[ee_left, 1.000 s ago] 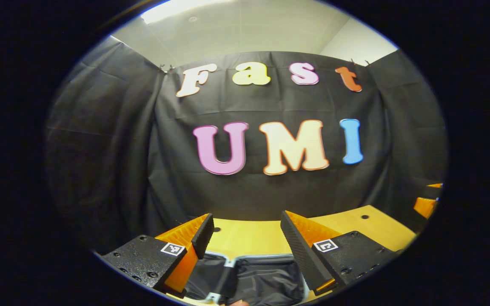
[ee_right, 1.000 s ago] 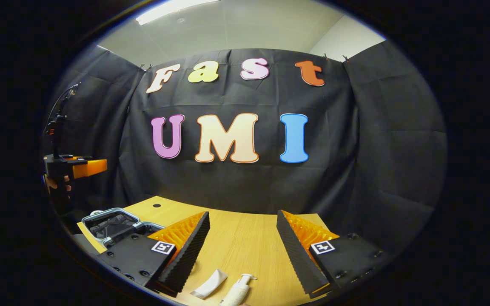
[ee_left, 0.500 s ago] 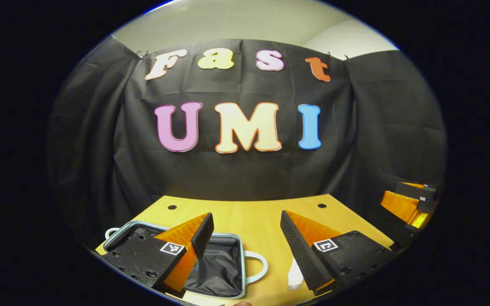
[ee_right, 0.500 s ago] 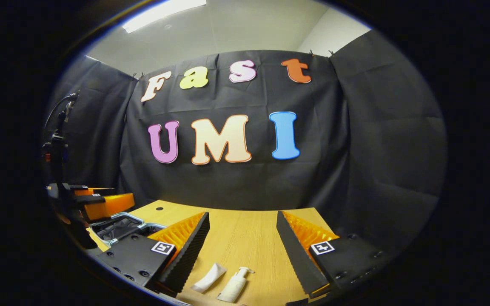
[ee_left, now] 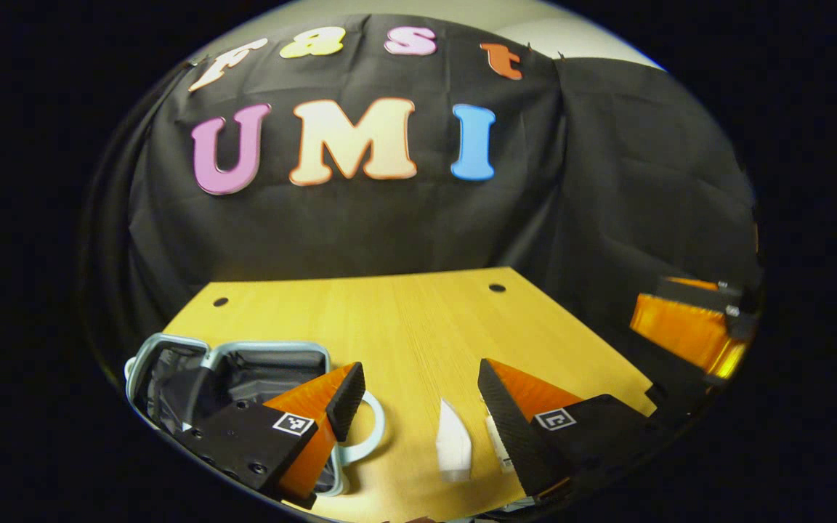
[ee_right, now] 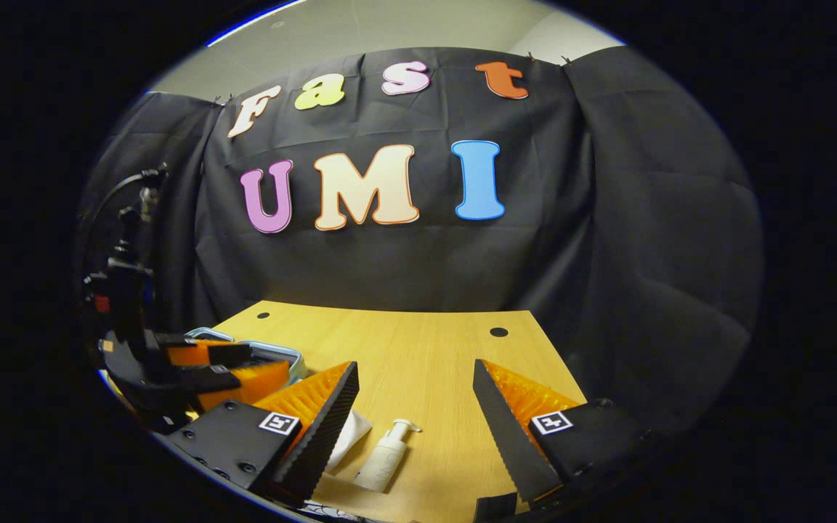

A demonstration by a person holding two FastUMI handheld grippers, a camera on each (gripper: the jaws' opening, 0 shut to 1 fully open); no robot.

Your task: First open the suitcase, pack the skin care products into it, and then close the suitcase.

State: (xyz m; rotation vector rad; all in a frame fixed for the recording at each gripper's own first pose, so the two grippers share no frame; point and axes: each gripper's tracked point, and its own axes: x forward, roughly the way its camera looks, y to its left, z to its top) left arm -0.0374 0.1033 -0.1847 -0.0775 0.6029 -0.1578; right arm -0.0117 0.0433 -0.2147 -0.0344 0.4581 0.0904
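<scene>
Both grippers [ee_left: 415,396] [ee_right: 413,403] gape above open suitcase [ee_left: 171,347], tube [ee_left: 453,444].

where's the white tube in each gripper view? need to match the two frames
Left gripper view: white tube lies on the table low and centre, between this gripper's fingers, right of the open suitcase.
Right gripper view: white tube lies bottom centre-left, partly behind this gripper's left finger, beside the pump bottle.
Shared landmark: the suitcase rim, left of the tube in both.
</scene>
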